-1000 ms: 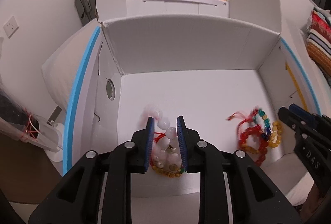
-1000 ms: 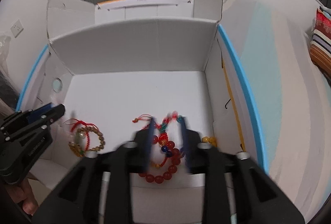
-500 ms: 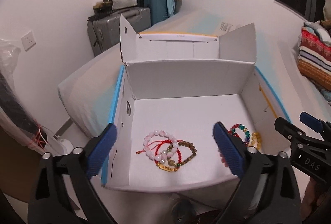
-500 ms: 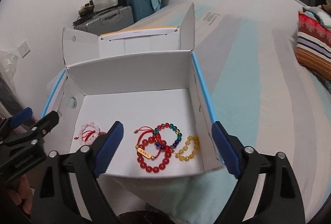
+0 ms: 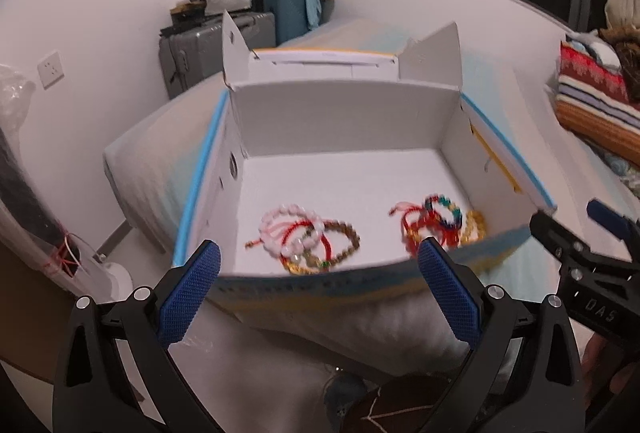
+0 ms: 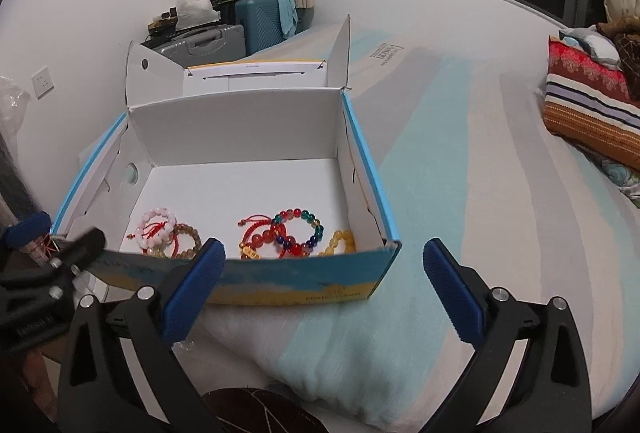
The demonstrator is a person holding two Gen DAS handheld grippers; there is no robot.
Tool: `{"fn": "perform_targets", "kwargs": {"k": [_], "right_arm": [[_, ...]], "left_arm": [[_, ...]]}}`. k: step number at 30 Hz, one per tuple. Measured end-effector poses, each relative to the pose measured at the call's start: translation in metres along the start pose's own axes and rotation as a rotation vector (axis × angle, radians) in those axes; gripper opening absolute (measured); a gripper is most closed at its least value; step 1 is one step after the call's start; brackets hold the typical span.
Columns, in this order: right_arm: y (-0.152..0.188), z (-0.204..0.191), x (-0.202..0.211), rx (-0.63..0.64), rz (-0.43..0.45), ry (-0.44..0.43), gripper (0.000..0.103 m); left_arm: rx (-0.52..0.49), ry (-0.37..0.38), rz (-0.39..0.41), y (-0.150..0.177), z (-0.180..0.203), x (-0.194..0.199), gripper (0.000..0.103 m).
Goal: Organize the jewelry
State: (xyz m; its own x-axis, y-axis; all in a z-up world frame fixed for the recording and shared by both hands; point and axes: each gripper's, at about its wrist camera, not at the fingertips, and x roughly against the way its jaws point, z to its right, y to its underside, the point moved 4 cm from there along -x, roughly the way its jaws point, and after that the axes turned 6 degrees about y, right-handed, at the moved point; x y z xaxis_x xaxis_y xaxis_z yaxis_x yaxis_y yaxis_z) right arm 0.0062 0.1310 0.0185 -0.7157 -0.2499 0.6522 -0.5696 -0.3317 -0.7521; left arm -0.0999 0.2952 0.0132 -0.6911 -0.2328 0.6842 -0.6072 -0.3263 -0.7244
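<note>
Left gripper (image 5: 318, 283): jaws spread wide, nothing held, hanging just short of the box (image 5: 344, 121) front wall. Right gripper (image 6: 324, 283): same, wide apart and empty, near the box's front right corner. Both outside the box, clear of the jewelry.

Inside on the white floor, two piles, well apart:
- left: pink bracelet (image 6: 157, 224), brown bead bracelet (image 6: 188, 240), red cord tangled through, touching.
- right: red bead bracelet (image 6: 276, 239), multicolour bracelet (image 6: 306, 223), yellow bracelet (image 6: 342, 241), overlapping near the right wall.

Box sits on a striped bed (image 6: 460, 193). Suitcases (image 6: 240, 29) behind, by the wall.
</note>
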Motion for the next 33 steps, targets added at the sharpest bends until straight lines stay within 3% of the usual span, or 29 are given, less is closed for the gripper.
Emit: {"fn": "perform_targets", "kwargs": {"k": [33], "right_arm": [[0.0063, -0.0015, -0.0048, -0.001, -0.021, -0.001, 0.095]], "left_arm": [[0.03, -0.01, 0.006, 0.0054, -0.0015, -0.0051, 0.097]]}}
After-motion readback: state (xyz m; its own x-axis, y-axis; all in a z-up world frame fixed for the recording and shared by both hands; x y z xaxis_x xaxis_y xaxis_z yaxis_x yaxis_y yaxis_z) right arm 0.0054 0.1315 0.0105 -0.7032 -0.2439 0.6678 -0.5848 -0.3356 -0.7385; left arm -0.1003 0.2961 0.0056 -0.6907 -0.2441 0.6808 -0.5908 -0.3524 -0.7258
